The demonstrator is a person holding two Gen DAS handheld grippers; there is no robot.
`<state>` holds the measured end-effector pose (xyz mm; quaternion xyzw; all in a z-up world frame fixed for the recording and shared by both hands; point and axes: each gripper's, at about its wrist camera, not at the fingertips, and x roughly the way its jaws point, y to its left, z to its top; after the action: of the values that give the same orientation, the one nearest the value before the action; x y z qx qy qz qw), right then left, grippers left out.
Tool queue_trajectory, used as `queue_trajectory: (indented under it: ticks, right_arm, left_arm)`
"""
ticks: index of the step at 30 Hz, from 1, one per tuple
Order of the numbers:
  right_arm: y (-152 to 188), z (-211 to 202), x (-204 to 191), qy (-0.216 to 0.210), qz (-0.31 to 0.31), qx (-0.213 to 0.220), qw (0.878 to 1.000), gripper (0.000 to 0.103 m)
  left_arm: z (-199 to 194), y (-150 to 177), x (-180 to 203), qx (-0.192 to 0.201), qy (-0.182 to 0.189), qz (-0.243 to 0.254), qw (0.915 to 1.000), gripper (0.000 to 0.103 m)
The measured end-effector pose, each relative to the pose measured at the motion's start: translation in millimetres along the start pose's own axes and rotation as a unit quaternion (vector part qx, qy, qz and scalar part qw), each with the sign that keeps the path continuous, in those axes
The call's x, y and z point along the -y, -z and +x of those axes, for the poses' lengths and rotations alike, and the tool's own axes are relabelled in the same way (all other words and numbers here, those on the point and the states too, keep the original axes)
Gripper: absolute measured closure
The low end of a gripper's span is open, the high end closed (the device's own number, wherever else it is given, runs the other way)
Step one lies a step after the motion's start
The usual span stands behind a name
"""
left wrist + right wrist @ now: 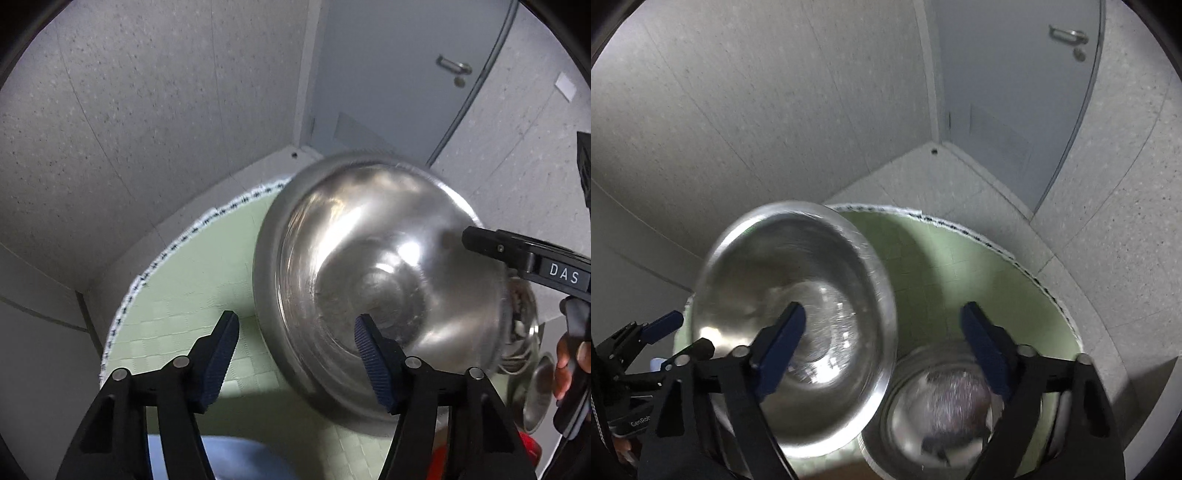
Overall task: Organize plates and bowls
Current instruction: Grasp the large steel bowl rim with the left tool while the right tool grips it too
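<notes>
Green-matted worktop carried a large steel bowl tilted beside smaller bowls; nesting seemingly remained unfinished, left gripper and right gripper both held apart.

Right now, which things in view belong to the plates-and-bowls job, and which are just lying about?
Job:
large steel bowl, tilted and blurred
smaller steel bowl on the green mat
left gripper, open
right gripper, open

Not the job:
door
red object, unclear what
</notes>
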<state>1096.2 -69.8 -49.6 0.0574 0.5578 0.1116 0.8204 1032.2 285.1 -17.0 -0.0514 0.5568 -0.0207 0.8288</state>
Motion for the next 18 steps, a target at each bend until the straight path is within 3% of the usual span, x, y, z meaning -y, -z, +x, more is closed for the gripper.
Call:
queue_trajectory:
  ticks: [3,4,5,7,13,18]
  right_arm:
    - [-1,16,0,-0.003,-0.009,-0.017,1.000,0.037]
    - [-1,18,-1,-0.008,-0.010,-0.020,1.000,0.049]
    - [-3,24,0,-0.015,-0.011,-0.024,1.000,0.062]
    - [-4,28,-1,-0.022,-0.013,-0.028,0.999,0.072]
    - [-6,5,-2,-0.038,-0.007,0.006,0.999,0.074]
    - [0,-41,-14,-0.047,-0.006,0.048,0.998,0.074]
  left_arm:
    - [17,-14,-6,-0.019,0.012,-0.005,0.9997,0.069]
    - [21,-19,-9,-0.023,0.020,-0.005,0.9995,0.077]
    - [25,-23,-7,-0.020,0.023,-0.004,0.9995,0.078]
    - [23,-33,-13,-0.011,0.022,-0.001,0.9997,0.079]
    - [-5,-47,-32,0.035,0.046,-0.013,0.9982,0.079]
    - [-51,-25,-52,0.083,0.058,0.001,0.9949,0.079]
